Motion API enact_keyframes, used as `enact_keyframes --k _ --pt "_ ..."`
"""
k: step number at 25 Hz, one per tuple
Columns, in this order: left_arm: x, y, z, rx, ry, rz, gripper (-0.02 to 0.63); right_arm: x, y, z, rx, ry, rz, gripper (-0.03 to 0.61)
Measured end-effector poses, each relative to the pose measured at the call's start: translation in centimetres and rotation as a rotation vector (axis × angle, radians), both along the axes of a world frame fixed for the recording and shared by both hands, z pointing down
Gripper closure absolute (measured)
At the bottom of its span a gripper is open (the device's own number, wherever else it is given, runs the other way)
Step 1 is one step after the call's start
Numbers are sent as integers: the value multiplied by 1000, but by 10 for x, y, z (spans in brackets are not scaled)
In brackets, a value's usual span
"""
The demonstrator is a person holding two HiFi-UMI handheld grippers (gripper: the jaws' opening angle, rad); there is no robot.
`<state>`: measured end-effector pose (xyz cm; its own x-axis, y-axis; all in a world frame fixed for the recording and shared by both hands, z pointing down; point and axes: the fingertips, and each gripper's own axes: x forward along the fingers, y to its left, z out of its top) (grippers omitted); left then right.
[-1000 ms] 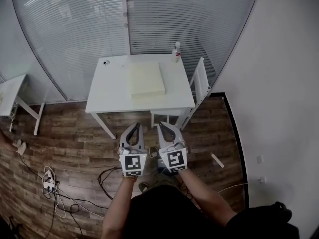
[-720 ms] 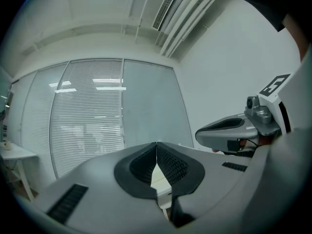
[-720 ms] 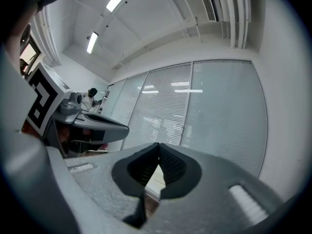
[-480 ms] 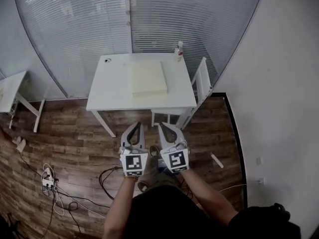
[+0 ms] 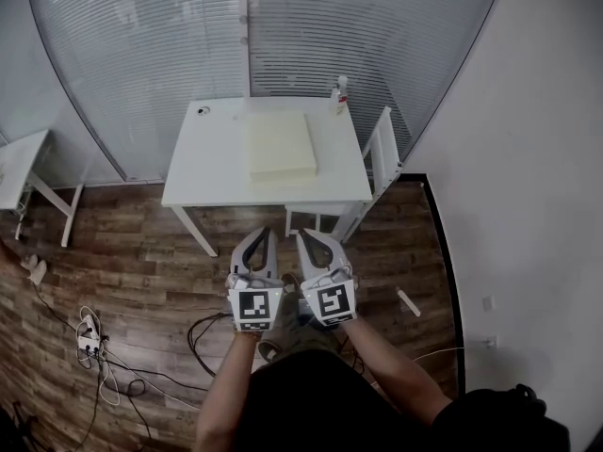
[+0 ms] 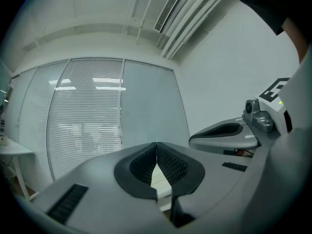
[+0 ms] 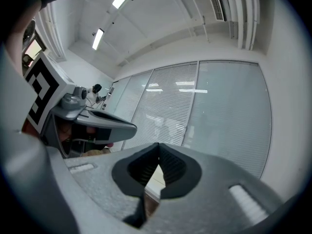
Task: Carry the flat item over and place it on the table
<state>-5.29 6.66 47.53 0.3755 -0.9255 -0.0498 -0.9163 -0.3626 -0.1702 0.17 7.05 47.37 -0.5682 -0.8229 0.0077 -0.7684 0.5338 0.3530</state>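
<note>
Over on the white rectangular worktop [image 5: 212, 172], lying near its middle: pale yellow flat square slab [image 5: 281, 145]. Looks light, slightly soft, likely to sag; best pinched at two opposite edges. Closed tight on nothing: left hand-held gripper [image 5: 262, 234], right hand-held gripper [image 5: 303, 236], well short of it, above brown wooden floor [image 5: 141, 252].

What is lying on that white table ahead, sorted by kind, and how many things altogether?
Flat pale-yellow slab: 1
Bottle: 1
Small dark object, too small to identify: 1
Total: 3
</note>
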Motion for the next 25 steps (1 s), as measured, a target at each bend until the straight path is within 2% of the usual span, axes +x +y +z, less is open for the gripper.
enact_keyframes --k 4,16,20,25 --pt "-1 -3 -2 -8 28 2 609 -1 -3 -2 0 13 1 583" --pt "-8 -7 9 -26 45 -6 609 -6 -8 -1 -8 15 1 583" --pt "-5 -8 11 -51 77 -13 609 -2 -10 0 -24 25 13 583" --pt "-8 -11 17 -52 68 -5 609 -3 -13 1 -19 38 15 583"
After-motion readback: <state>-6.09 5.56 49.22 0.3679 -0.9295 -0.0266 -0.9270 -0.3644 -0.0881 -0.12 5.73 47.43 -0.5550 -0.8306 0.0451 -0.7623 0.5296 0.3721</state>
